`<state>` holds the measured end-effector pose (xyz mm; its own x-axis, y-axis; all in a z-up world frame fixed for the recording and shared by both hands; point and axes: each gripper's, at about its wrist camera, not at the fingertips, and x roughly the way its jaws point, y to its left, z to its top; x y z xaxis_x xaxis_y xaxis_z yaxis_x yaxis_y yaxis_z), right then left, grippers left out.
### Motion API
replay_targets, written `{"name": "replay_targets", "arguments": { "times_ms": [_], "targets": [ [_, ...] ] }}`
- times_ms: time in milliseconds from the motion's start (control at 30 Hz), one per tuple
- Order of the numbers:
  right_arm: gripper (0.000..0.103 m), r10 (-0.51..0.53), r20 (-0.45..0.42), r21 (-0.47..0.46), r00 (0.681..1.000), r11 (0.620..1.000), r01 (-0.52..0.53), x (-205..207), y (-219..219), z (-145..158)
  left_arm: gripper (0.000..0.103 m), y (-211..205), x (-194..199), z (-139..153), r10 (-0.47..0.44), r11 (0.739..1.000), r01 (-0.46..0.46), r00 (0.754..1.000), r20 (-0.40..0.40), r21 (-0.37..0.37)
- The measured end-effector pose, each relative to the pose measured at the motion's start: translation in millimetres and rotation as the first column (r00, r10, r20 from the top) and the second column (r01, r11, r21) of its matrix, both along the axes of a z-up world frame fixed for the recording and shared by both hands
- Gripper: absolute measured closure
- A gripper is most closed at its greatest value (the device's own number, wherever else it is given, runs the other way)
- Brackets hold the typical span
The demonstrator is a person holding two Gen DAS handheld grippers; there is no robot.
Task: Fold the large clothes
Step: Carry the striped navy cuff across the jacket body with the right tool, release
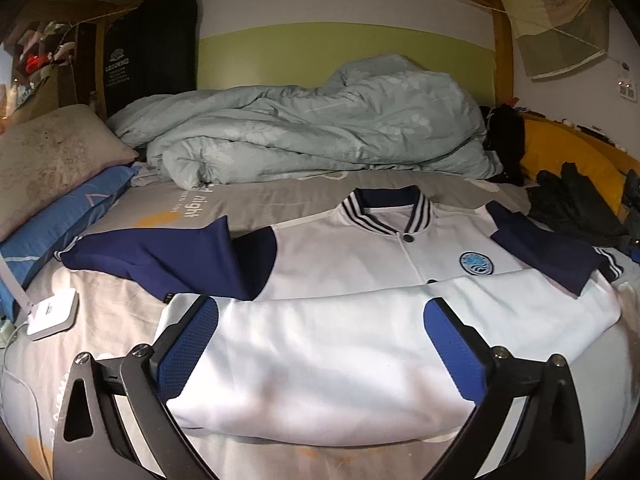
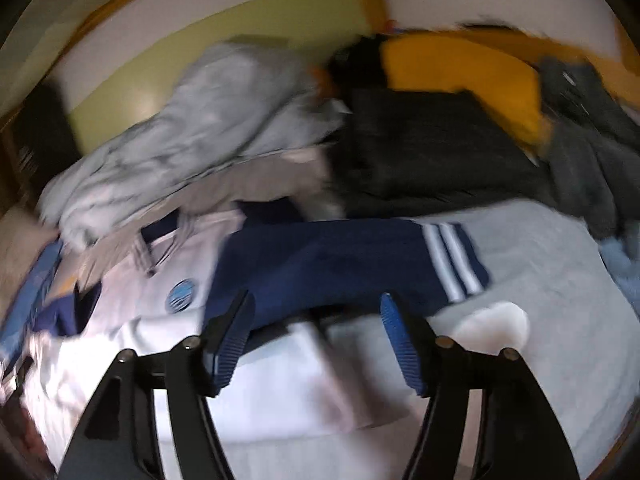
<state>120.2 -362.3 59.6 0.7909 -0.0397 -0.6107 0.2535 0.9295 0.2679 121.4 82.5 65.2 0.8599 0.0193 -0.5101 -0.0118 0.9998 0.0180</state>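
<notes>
— So, starting at our left gripper (image 1: 324, 320): how do the blue pads (image 1: 186, 350) stand?

— Spread as wide as we see them go, nothing pinched. They hover over the white lower part of the varsity jacket (image 1: 360, 280), one pad near each side of the folded-up hem.

— And our right gripper (image 2: 316, 332)?

— Parted too, with nothing between the fingers (image 2: 400, 344). That view is smeared, so we cannot read much detail. Just beyond the tips lies the navy sleeve (image 2: 320, 256), with its white-striped cuff (image 2: 452, 264) pointing right.

— Where is the jacket overall?

— Flat on the grey bedsheet (image 1: 280, 200), front up, striped collar (image 1: 388, 208) toward the far side, round blue badge (image 1: 476, 263) on the chest. Both navy sleeves are folded in across the body.

— Further out?

— A crumpled pale green duvet (image 1: 312, 128) behind the collar, a pillow (image 1: 52, 160) at the left, a white box with a cable (image 1: 54, 314) near the left edge, dark clothes (image 1: 576, 208) and a yellow cloth (image 1: 560, 152) at the right.
</notes>
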Motion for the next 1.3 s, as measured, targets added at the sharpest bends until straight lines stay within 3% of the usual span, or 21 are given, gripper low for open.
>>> {"name": "replay_targets", "arguments": {
  "times_ms": [133,200,267,500,633,700,800,867,967,1100,1233,1300],
  "targets": [
    [0.037,-0.129,-0.088,0.166,0.988,0.976,0.142,2.8,-50.2,-20.0,0.000,2.6,0.9,-1.7,0.006,1.000,-0.006,1.000,-0.001,-0.013],
    [0.037,-0.215,-0.150,0.210,0.965,0.947,0.244,3.2,-70.6,-33.6,0.000,2.9,2.8,-2.8,0.009,1.000,-0.009,1.000,-0.005,-0.014],
    [0.037,-0.232,-0.201,0.283,0.952,0.916,0.283,8.4,-93.5,-50.7,0.000,2.3,5.4,-4.6,0.012,1.000,-0.012,1.000,-0.012,-0.011],
    [0.037,-0.225,-0.224,0.325,0.948,0.900,0.290,26.1,-107.4,-69.3,0.000,5.1,8.7,-11.3,0.049,0.999,-0.049,0.998,-0.029,0.016],
    [0.037,-0.234,-0.224,0.248,0.946,0.925,0.288,34.4,-99.3,-70.9,0.000,7.2,8.4,-12.6,0.041,0.999,-0.041,0.999,-0.021,0.027],
    [0.044,-0.246,-0.226,0.238,0.942,0.924,0.299,38.4,-100.9,-75.3,0.000,6.8,9.2,-13.7,0.041,0.999,-0.040,0.999,-0.022,0.032],
    [0.071,-0.268,-0.219,0.192,0.938,0.931,0.311,40.6,-102.6,-76.4,0.001,5.7,10.0,-15.3,0.032,0.999,-0.031,0.999,-0.025,0.039],
    [0.090,-0.253,-0.185,0.200,0.950,0.936,0.288,40.4,-97.3,-73.3,0.000,5.3,9.8,-15.7,0.036,0.998,-0.034,0.999,-0.023,0.054],
    [0.093,-0.246,-0.056,0.158,0.968,0.955,0.252,32.7,-77.2,-51.6,0.000,6.7,8.7,-13.9,0.037,0.998,-0.036,0.999,-0.013,0.054],
    [0.094,-0.060,0.118,0.102,0.991,0.994,0.048,22.1,-29.3,-12.0,0.000,10.5,5.7,-9.8,0.041,0.999,-0.041,0.999,0.001,0.020],
    [0.094,0.180,0.185,0.045,0.966,0.981,-0.191,4.5,33.1,10.2,0.000,10.4,6.3,-9.4,0.060,0.998,-0.060,0.998,0.000,0.019],
    [0.094,0.342,0.188,-0.051,0.921,0.940,-0.339,-5.6,75.1,13.2,0.001,9.3,6.9,-9.9,0.054,0.998,-0.054,0.999,0.002,0.022]
  ]
}}
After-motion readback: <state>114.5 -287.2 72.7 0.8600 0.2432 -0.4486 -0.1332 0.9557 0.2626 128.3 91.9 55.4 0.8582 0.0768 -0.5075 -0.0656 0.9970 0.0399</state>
